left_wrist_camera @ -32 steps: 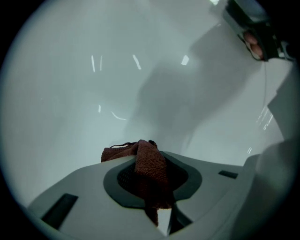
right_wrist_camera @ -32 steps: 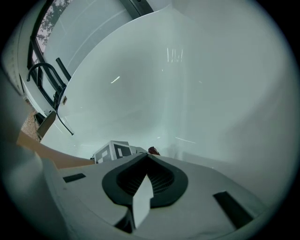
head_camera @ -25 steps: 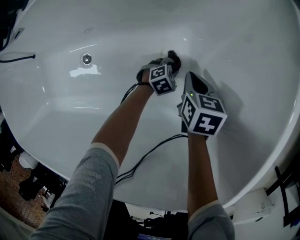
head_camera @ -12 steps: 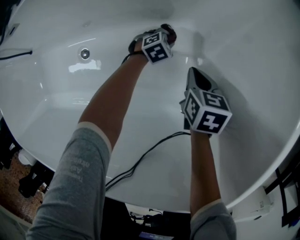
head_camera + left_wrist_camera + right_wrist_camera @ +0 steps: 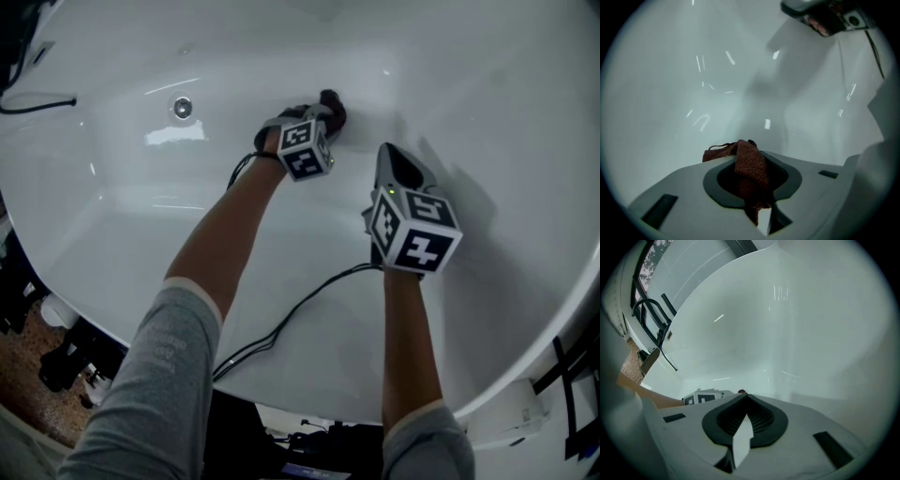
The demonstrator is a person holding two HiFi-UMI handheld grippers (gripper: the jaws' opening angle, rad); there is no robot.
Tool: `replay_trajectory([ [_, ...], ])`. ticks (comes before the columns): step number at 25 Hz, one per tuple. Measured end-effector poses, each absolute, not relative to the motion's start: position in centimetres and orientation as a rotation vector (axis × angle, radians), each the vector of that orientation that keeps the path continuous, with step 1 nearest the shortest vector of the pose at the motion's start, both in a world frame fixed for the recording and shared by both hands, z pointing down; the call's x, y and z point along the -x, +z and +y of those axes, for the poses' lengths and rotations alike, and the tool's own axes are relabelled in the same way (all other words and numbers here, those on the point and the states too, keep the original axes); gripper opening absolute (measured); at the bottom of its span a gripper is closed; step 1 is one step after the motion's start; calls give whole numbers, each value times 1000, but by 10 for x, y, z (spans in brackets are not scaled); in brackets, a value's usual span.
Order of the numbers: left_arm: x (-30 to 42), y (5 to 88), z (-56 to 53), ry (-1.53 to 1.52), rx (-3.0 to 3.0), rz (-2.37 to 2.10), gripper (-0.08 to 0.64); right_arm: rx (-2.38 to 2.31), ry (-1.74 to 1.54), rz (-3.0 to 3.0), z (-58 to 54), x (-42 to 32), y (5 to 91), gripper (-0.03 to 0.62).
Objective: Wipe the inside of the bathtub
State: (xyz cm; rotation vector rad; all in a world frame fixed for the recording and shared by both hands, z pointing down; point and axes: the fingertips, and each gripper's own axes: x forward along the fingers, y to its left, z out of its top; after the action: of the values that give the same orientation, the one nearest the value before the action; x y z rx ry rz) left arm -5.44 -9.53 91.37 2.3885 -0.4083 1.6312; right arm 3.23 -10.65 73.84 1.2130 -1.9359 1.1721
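— What is different about the white bathtub (image 5: 141,216)?

— The tub itself is as it was: glossy and bare, with its round metal fitting (image 5: 183,108) on the far-left wall. The change is in the person's left arm. Half a second ago it was stretched farther up the far wall. Now it has drawn back toward the near side, to roughly where it was a second ago.

— So that was one pass up and back?

— That is how it reads: a single stroke over the same strip of the far wall. This suggests the wiping is in progress, but only that patch has been covered. The near slope and the left end look no different.

— And the left gripper (image 5: 319,120)?

— Its fingers are clamped on a dark reddish-brown cloth (image 5: 751,171). The cloth bunches out past the tips and sits against the far wall, a little right of the fitting.

— What about the right gripper (image 5: 389,157)?

— It has hardly shifted. It hangs over the inside of the tub, right of the left gripper and nearer the person. Its fingers are pressed together with nothing between them, so it takes no part in the wiping.

— Anything smaller to mention?

— A black cable (image 5: 291,314) trails down across the near slope. It could drag into a wiped area if the strokes move nearer.
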Motion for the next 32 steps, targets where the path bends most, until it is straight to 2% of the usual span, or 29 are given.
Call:
replay_trajectory([
  [8, 64, 924, -47, 1595, -2402, -448, 91, -1189, 1164, -1939, -96, -24, 736, 6],
  [17, 107, 918, -161, 1630, -2345, -603, 91, -1192, 1160, -1925, -98, -26, 747, 6],
  [21, 115, 914, -180, 1610, -2329, -638, 91, -1186, 1158, -1922, -97, -23, 749, 6],
  [25, 112, 914, -162, 1598, -2325, -651, 91, -1178, 1160, -1916, -94, -24, 749, 6],
  [32, 99, 919, -60, 1590, -2329, -528, 91, -1189, 1172, -1909, -91, -23, 747, 6],
])
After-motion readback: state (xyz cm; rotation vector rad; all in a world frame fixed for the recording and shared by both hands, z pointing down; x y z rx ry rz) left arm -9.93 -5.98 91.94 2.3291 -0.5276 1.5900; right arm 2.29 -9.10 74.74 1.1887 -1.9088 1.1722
